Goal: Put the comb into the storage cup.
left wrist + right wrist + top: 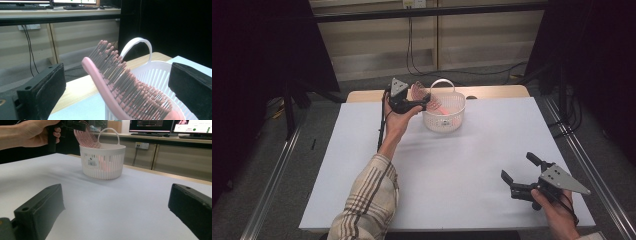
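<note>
Brush and basket sit together at the far side of the white table. The pink brush leans in the white basket. Its handle end is down inside the basket, and its bristle end sticks up over the basket rim, on the side where the left gripper is. So the long line of the brush runs from low in the basket up and out toward that gripper.

In the left gripper view, the brush head stands between the two black jaws, and there is a gap on each side of it. The jaws are spread wide and do not press on the brush. It rests on the basket by itself.

The left gripper is right beside the basket rim, so it is the near one. The right gripper is well apart from the basket, low over the table at the person's side. Its jaws are spread wide too, with nothing between them. From its view, the basket stands straight ahead, far off.

I think the brush is now put away, and the left hand only needs to pull back from the basket without bumping the bristles, which poke up by its jaws.

Count: one brush, one basket with one loop handle, two grippers, one table.
</note>
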A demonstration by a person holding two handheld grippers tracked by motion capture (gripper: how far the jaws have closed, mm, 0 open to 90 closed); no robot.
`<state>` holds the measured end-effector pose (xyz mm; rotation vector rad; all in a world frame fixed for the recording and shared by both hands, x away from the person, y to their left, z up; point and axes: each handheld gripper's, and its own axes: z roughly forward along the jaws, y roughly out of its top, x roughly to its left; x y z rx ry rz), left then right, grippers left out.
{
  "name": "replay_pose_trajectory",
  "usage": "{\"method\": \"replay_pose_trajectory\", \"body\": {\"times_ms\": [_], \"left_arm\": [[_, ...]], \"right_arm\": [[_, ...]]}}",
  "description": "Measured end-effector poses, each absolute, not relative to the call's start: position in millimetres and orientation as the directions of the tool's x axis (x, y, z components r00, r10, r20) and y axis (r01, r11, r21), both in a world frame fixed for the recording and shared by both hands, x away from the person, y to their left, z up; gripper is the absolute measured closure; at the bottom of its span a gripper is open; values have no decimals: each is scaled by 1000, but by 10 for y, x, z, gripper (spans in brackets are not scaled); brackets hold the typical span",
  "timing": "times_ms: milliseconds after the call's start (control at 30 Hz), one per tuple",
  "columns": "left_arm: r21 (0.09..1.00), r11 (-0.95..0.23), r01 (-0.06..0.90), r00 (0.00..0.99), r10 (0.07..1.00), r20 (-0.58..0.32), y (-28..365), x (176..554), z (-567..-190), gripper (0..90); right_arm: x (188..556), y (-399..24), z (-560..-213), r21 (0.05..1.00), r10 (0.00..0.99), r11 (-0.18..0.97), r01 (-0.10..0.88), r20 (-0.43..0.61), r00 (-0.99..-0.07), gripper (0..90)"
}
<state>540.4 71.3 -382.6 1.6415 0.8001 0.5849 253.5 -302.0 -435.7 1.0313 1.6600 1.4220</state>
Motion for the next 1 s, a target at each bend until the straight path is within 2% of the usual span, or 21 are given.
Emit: {"method": "replay_pose_trajectory", "body": {"times_ms": [267, 500, 1000], "left_arm": [[977, -120, 174, 671, 741, -28, 804, 5369, -3759, 14], [979, -116, 168, 647, 762, -21, 842, 5275, -3764, 13], [987, -94, 132, 671, 741, -19, 950, 5045, -3701, 16]], "right_arm": [[2527, -3030, -4364, 989, 904, 81, 126, -19, -426, 0], [2512, -3038, -4363, 989, 910, 87, 123, -28, -414, 0], [2490, -3012, -4347, 988, 913, 95, 123, -37, -407, 0]]}}
